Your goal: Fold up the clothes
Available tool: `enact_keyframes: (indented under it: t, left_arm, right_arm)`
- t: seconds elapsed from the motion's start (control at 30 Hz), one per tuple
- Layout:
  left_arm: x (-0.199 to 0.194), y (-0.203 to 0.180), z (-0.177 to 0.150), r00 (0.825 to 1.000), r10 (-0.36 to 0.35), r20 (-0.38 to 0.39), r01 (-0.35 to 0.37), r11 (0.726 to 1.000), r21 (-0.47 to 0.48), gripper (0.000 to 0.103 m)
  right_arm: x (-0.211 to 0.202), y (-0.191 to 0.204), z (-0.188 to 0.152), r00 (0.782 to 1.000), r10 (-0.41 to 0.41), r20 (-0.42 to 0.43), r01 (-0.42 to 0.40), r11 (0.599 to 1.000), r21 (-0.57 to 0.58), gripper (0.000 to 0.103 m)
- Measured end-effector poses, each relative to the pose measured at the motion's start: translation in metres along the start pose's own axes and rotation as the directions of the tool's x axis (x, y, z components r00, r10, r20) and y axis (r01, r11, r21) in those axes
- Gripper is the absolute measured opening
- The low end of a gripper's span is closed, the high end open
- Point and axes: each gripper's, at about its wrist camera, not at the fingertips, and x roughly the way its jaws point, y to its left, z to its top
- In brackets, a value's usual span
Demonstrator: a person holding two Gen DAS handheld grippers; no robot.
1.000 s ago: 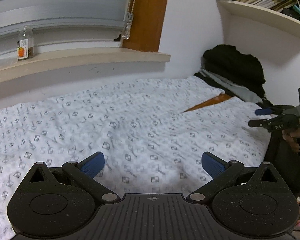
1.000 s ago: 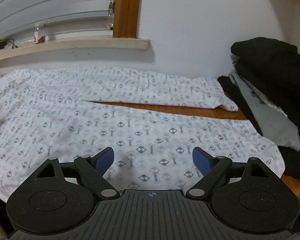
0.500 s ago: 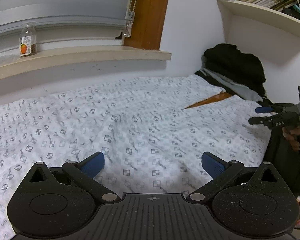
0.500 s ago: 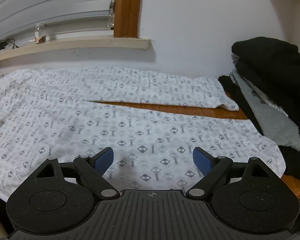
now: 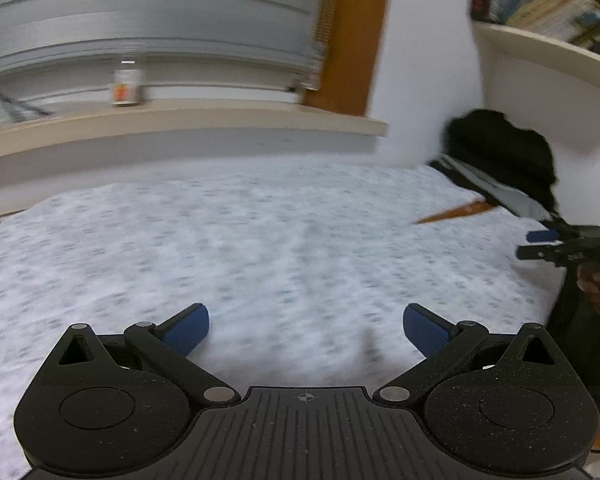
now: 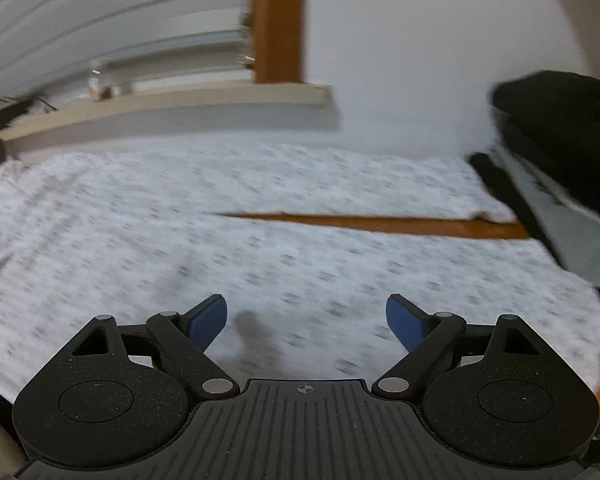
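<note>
Above the patterned garment (image 5: 260, 240), both hand-held grippers (image 5: 306, 326) (image 6: 306, 318) stay spread, the left has shifted sideways

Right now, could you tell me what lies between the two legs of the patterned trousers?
In the right wrist view, a bare strip of the brown wooden surface shows between the two legs of the patterned trousers; nothing lies on it.

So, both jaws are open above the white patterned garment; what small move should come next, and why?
Probably lower the right gripper onto the near edge of the white patterned garment and close on it. The garment lies spread flat on the wooden surface, nothing is between the jaws of either gripper, and the left gripper also hangs open over the cloth.
</note>
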Motion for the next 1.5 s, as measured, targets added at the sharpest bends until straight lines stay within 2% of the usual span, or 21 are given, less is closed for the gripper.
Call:
enact_keyframes:
  t: [0.13,0.3,0.4,0.47,0.5,0.57,0.6,0.63,0.73,0.83,0.97,1.3,1.5]
  left_arm:
    - [-0.029,0.039,-0.007,0.992,0.124,0.013,-0.123,0.991,-0.046,0.103]
    - [-0.078,0.086,-0.019,0.964,0.263,0.029,-0.258,0.959,-0.119,0.103]
    - [-0.107,0.109,-0.025,0.948,0.317,0.018,-0.313,0.941,-0.130,0.103]
    - [-0.115,0.122,-0.027,0.940,0.340,0.007,-0.338,0.937,-0.087,0.103]
    - [-0.119,0.128,-0.028,0.936,0.352,0.003,-0.351,0.934,-0.066,0.100]
    - [-0.126,0.141,-0.029,0.928,0.372,-0.011,-0.372,0.928,-0.024,0.085]
    - [-0.124,0.148,-0.029,0.928,0.371,-0.036,-0.372,0.928,-0.009,0.066]
    - [-0.120,0.156,-0.029,0.930,0.361,-0.067,-0.362,0.932,-0.003,0.055]
    - [-0.105,0.172,-0.031,0.941,0.309,-0.138,-0.309,0.951,0.019,0.041]
    - [-0.096,0.185,-0.033,0.948,0.288,-0.138,-0.289,0.957,0.014,0.029]
    - [-0.087,0.201,-0.028,0.952,0.277,-0.129,-0.278,0.960,0.013,0.027]
    - [-0.046,0.220,-0.004,0.938,0.310,-0.154,-0.302,0.950,0.076,0.027]
    - [-0.044,0.223,-0.001,0.939,0.306,-0.160,-0.298,0.952,0.070,0.028]
  right_arm:
    - [0.016,0.038,0.017,0.994,0.102,0.024,-0.101,0.994,-0.038,0.086]
    - [0.036,0.100,0.041,0.969,0.245,0.030,-0.240,0.965,-0.108,0.086]
    - [0.046,0.145,0.049,0.940,0.341,0.010,-0.334,0.928,-0.167,0.086]
    - [0.051,0.179,0.051,0.915,0.403,-0.011,-0.396,0.893,-0.212,0.086]
    - [0.053,0.196,0.052,0.901,0.434,-0.024,-0.427,0.873,-0.234,0.086]
    - [0.056,0.230,0.052,0.865,0.498,-0.055,-0.493,0.828,-0.268,0.086]
    - [0.056,0.246,0.051,0.849,0.524,-0.070,-0.521,0.806,-0.282,0.086]
    - [0.056,0.261,0.049,0.832,0.548,-0.086,-0.546,0.782,-0.299,0.086]
    - [0.053,0.299,0.044,0.793,0.597,-0.122,-0.599,0.726,-0.339,0.086]
    - [0.049,0.323,0.041,0.760,0.631,-0.152,-0.638,0.683,-0.356,0.086]
    - [0.045,0.351,0.037,0.724,0.664,-0.185,-0.676,0.631,-0.381,0.086]
    - [0.035,0.438,0.021,0.622,0.744,-0.242,-0.744,0.466,-0.480,0.086]
    - [0.022,0.491,0.001,0.585,0.765,-0.269,-0.740,0.369,-0.563,0.085]
